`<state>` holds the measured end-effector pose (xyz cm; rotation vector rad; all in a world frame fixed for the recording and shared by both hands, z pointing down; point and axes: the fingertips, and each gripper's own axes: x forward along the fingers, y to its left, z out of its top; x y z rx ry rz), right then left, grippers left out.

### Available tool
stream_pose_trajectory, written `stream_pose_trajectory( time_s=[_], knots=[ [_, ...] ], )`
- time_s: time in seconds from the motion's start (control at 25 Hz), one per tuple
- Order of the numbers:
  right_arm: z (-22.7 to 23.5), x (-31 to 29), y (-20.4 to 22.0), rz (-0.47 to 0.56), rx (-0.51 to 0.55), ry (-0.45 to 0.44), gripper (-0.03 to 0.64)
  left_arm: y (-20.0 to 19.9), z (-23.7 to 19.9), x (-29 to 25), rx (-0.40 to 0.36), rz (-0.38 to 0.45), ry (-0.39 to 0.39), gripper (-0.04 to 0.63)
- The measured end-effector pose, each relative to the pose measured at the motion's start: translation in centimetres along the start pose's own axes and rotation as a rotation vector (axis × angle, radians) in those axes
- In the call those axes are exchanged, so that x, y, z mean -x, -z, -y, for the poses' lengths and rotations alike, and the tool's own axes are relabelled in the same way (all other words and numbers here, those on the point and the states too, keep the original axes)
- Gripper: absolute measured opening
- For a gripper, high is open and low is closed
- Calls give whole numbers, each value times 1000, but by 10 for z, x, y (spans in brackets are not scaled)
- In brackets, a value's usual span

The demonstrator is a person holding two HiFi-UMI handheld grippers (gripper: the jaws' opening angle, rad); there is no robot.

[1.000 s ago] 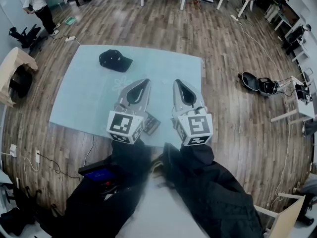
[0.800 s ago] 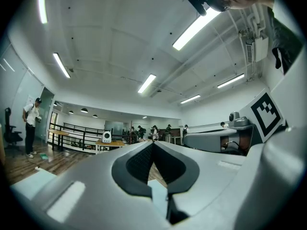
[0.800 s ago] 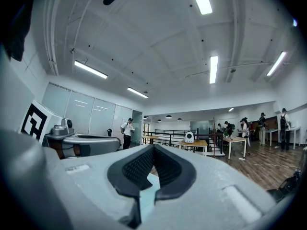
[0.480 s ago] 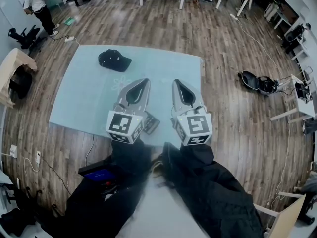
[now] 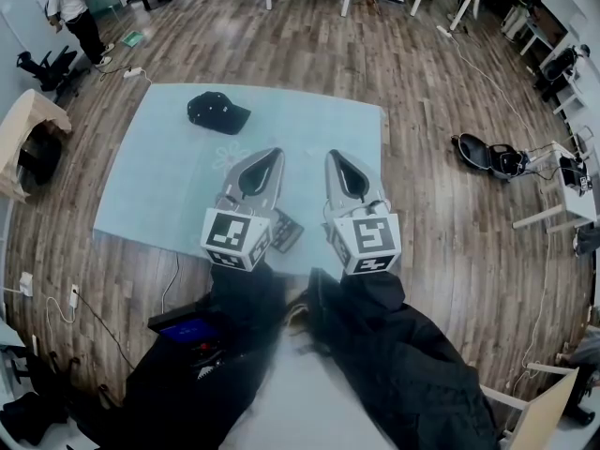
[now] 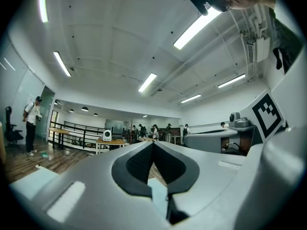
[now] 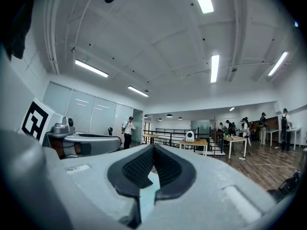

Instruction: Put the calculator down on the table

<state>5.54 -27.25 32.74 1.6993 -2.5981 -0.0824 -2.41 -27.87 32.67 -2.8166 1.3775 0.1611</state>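
Note:
Over the near half of the pale blue table (image 5: 159, 186), my two grippers are held side by side, pointing away from me. My left gripper (image 5: 277, 152) is shut, its dark pads meeting at the tip with nothing between them (image 6: 153, 143). My right gripper (image 5: 334, 155) is also shut and empty (image 7: 153, 147). The calculator (image 5: 286, 233), small and dark with rows of keys, shows just right of the left gripper's marker cube. It seems to lie on the table, partly hidden by that gripper. Neither gripper holds it.
A black cap (image 5: 217, 113) lies on the table's far left part. An open black case (image 5: 487, 157) with cables sits on the wooden floor at right. A person (image 5: 73, 12) stands far left. A dark device with a blue screen (image 5: 187, 330) is near my body.

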Motion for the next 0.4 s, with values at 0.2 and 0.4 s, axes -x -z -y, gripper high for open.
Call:
stream_pose_trajectory(
  time_s=[0.2,0.4],
  knots=[
    [-3,-2,2,-5,-2,-2,-2,3,-3,0,5,-10,4,2],
    [-1,-4,6,-9,-2,0,-2,9,-4,-3,9,-22,11,3]
  ],
)
